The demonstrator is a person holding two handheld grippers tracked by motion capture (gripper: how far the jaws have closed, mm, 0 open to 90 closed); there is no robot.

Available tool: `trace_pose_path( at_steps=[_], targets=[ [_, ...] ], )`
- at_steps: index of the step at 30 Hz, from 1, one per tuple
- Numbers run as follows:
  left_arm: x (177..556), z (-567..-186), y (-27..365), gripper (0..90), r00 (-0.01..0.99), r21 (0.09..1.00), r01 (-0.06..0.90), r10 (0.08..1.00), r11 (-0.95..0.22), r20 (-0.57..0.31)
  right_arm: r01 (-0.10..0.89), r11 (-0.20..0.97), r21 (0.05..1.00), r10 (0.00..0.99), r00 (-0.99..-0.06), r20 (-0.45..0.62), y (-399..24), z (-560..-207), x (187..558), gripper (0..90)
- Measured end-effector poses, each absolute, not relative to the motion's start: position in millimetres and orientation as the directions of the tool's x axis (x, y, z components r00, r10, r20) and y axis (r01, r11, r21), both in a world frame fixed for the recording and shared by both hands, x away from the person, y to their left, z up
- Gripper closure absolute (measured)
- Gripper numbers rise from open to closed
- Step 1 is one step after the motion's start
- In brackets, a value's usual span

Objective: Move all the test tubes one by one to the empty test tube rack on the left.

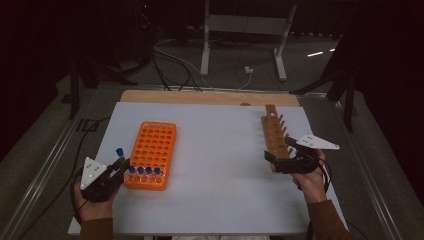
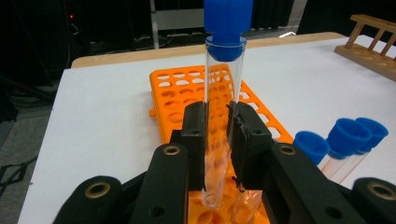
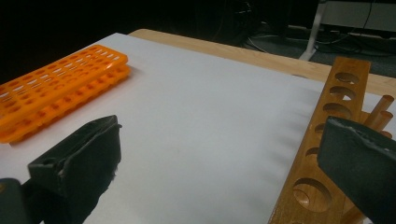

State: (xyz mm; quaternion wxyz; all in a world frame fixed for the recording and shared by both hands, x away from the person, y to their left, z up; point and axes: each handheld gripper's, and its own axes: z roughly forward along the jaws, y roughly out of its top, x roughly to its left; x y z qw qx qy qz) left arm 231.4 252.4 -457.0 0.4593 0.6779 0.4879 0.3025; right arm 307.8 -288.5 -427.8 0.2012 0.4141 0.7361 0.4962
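The clear plastic tube with a blue cap [image 2: 223, 93], clenched upright in the left gripper [image 2: 218, 140], hangs over the lower-left corner of the orange perforated plastic rack [image 1: 151, 150], not yet seated beside four blue-capped tubes [image 1: 144, 171] already standing there, while the right gripper [image 3: 219, 163] gapes released by the wooden peg rack [image 3: 327, 140] on the white tabletop [image 1: 220, 165].

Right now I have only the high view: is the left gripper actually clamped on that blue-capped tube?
Observer: Yes. In the left gripper view the left gripper pinches the clear tube on its glass, below the blue cap.
Operator: Is the tube's bottom in the rack?
Observer: It hangs upright just above the orange rack, at its near end.
Operator: And the right gripper?
Observer: The right gripper stands wide open with nothing between its jaws; one jaw is at the wooden rack, whose holes are empty.
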Motion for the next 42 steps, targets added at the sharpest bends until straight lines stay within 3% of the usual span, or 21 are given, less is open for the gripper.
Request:
trace_pose_path(
  at_steps=[23,33,40,42],
  targets=[
    [227,-475,260,77.9,0.348,0.907,0.415,0.933,-0.069,-0.088,0.420,0.163,0.893,0.809,-0.574,0.123,-290,-432,308,0.0],
    [233,-485,248,78.3,0.375,0.816,0.528,0.927,-0.238,0.027,0.422,0.157,0.893,0.810,-0.572,0.128,-292,-433,308,0.0],
    [234,-486,249,78.3,0.360,0.794,0.569,0.933,-0.213,-0.008,0.422,0.156,0.893,0.809,-0.573,0.129,-293,-433,308,0.0],
    [232,-485,251,74.2,0.354,0.808,0.557,0.935,-0.191,-0.022,0.421,0.156,0.893,0.809,-0.573,0.129,-293,-433,308,0.0]
  ],
)
